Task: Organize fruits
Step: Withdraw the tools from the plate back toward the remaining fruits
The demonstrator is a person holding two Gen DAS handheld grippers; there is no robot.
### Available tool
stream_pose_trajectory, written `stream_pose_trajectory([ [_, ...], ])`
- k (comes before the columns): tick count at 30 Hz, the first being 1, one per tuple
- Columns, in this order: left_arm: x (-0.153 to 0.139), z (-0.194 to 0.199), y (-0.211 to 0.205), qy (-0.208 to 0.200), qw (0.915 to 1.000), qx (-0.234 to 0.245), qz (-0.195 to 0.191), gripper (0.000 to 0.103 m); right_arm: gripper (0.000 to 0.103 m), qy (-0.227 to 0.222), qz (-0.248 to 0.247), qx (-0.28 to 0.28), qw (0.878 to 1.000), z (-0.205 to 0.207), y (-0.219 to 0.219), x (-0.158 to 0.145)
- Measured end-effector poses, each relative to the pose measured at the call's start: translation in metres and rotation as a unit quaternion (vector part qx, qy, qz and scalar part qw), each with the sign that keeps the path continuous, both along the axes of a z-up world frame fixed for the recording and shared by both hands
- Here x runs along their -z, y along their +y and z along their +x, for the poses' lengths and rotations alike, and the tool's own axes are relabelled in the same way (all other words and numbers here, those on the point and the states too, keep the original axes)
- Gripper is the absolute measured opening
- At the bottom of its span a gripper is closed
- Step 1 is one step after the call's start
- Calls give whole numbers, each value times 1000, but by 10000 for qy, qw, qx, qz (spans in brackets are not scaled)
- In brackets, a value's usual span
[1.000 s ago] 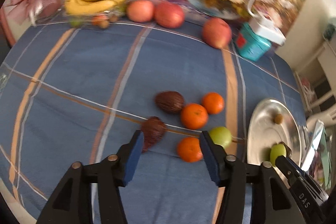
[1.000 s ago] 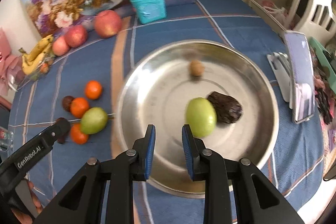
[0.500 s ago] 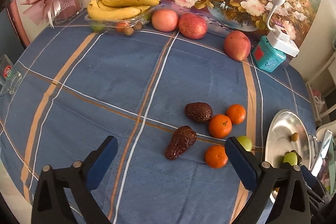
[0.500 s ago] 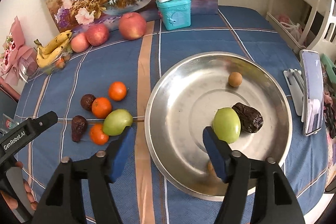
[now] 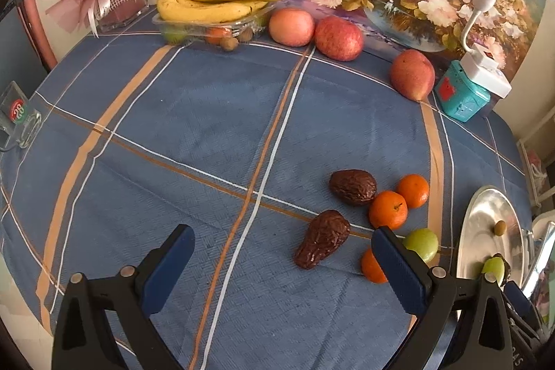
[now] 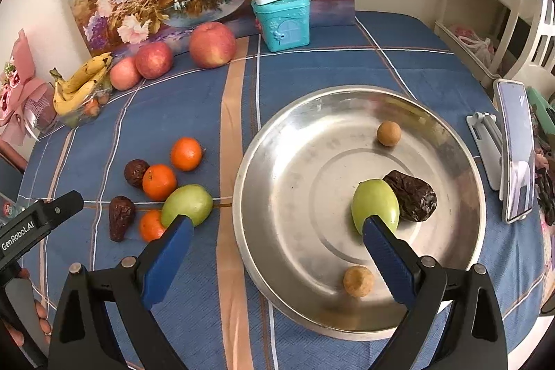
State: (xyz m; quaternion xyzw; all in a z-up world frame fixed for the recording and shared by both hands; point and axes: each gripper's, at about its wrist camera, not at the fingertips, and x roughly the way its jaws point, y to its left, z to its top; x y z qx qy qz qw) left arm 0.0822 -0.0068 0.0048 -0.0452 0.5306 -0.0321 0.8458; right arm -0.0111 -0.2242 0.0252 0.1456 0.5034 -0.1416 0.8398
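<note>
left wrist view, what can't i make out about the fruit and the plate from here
- Third orange: left wrist view, half hidden behind the left claw's right finger.
- Metal plate: left wrist view, cut off at the right edge, seen edge-on.
- Fruit under the bananas: both views, too small, blurred by the clear tray.

Both the left gripper (image 5: 282, 252) and right gripper (image 6: 274, 234) are spreading wide, nothing between them.
</note>
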Motion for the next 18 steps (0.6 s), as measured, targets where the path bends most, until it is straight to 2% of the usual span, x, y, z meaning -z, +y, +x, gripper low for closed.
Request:
stream_pose_trajectory([
  [11, 14, 20, 21, -23, 9995, -140, -268, 103, 98, 22, 195, -195, 9996, 24, 19, -1],
  [18, 23, 32, 33, -60, 9993, -311, -220, 103, 98, -1, 268, -310, 9992, 56, 34, -3],
])
